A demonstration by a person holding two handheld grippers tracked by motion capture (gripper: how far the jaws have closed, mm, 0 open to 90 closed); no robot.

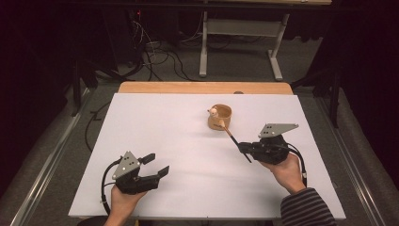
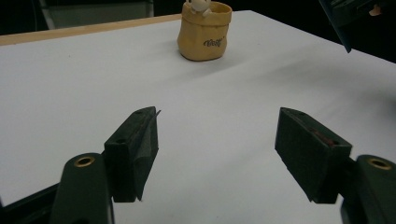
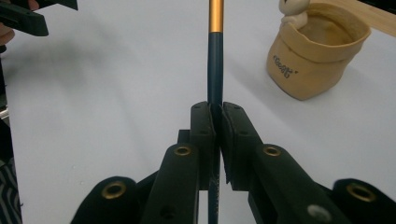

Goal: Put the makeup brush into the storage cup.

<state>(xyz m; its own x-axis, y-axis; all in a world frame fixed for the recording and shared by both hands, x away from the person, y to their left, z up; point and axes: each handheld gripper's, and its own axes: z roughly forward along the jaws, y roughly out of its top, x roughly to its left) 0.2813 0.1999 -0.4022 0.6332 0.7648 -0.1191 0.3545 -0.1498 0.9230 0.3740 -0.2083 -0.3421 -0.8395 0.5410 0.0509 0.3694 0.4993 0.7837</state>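
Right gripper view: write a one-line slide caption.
Right claw clamps a dark, gold-banded stick beside a tan bag-shaped cup on the white table.

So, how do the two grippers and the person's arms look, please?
Both grippers are black. The left gripper and the right gripper each carry a grey three-cornered plate on top and trail a black cable. The gripper views show flat, block-shaped jaws with brass-coloured rivets at the joints. A dark sleeve with thin light stripes covers the right arm; the left arm shows no sleeve.
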